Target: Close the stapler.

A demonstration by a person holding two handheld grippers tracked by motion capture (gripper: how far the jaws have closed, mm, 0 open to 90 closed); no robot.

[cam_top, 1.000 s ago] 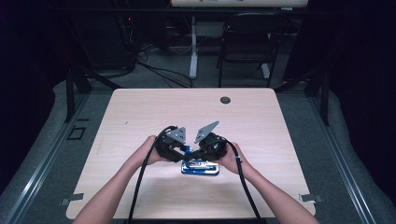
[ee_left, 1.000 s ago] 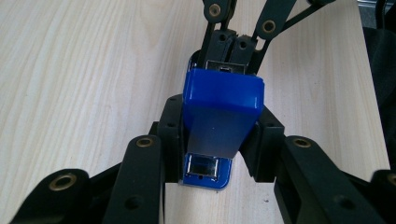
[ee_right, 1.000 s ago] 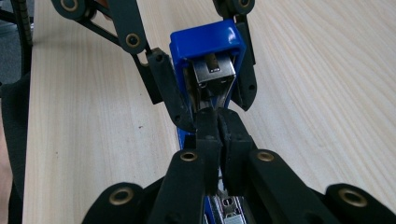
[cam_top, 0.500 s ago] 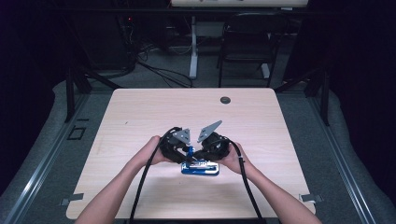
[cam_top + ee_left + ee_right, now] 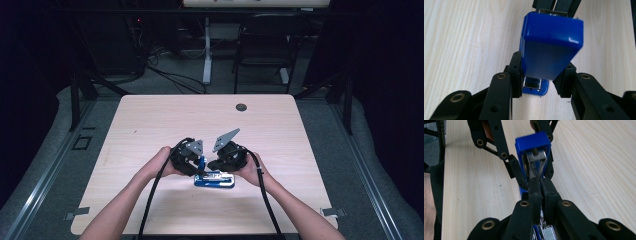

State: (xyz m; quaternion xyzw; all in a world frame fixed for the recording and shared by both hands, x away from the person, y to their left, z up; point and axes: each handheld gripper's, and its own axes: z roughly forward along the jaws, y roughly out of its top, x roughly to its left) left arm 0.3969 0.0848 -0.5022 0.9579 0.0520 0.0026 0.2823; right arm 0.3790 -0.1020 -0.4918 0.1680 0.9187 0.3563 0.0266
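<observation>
stapler lid (image 5: 551, 47) between left gripper (image 5: 541, 75) pads

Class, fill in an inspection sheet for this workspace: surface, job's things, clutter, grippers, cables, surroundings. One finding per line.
Surface: light wooden table, bare apart from the work.
Job's things: blue stapler near the front edge, its lid raised.
Clutter: a small dark round object near the far edge.
Grippers: left gripper clamps the raised lid from both sides; right gripper has its jaws pressed together on the stapler's metal inner part.
Cables: a black cable trails from each gripper toward the person.
Surroundings: dark room, grey floor, chair behind the table.
</observation>
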